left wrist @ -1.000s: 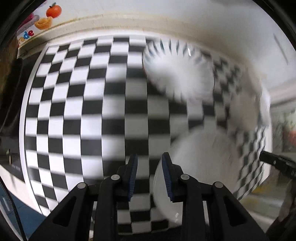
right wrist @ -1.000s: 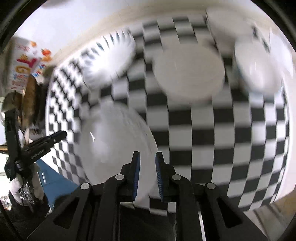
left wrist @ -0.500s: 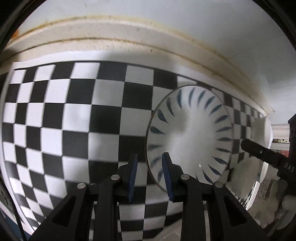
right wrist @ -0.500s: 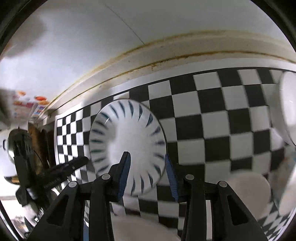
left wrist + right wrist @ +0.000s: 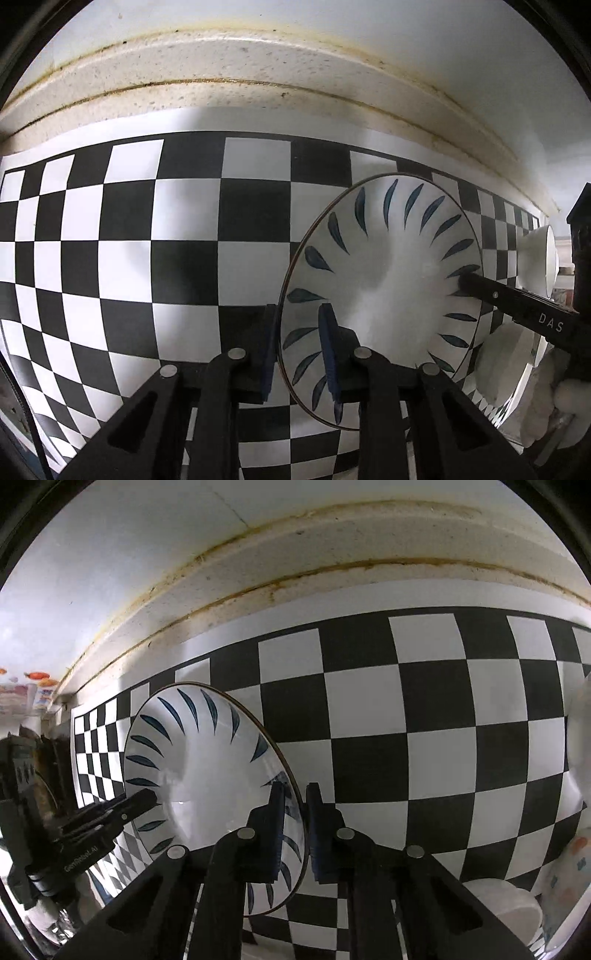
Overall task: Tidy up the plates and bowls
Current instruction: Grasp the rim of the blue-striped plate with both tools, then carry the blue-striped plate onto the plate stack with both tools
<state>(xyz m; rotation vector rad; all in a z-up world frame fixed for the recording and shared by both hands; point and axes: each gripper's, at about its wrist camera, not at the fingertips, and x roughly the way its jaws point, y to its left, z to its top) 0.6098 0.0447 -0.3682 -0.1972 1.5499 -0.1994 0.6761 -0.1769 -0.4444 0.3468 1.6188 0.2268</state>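
Note:
A white plate with blue leaf strokes (image 5: pixel 388 280) lies on the checkered cloth near the back wall. My left gripper (image 5: pixel 299 332) straddles the plate's near-left rim, jaws closing, one pad outside and one inside the plate. In the right wrist view the same plate (image 5: pixel 199 775) sits at left, and my right gripper (image 5: pixel 295 812) has its jaws closing tight on the opposite rim. Each gripper shows in the other's view: the right gripper (image 5: pixel 465 282) and the left gripper (image 5: pixel 147 797), each tip on the plate's edge.
The black-and-white checkered cloth (image 5: pixel 129 258) covers the counter up to a stained wall ledge (image 5: pixel 258 74). A white bowl (image 5: pixel 539 258) and another white dish (image 5: pixel 506 362) lie to the right. A white bowl (image 5: pixel 506 904) stands at the lower right.
Both grippers swept across the cloth to the patterned plate near the wall. The right jaws, wide half a second ago, have closed on its rim. The left jaws narrowed slightly.

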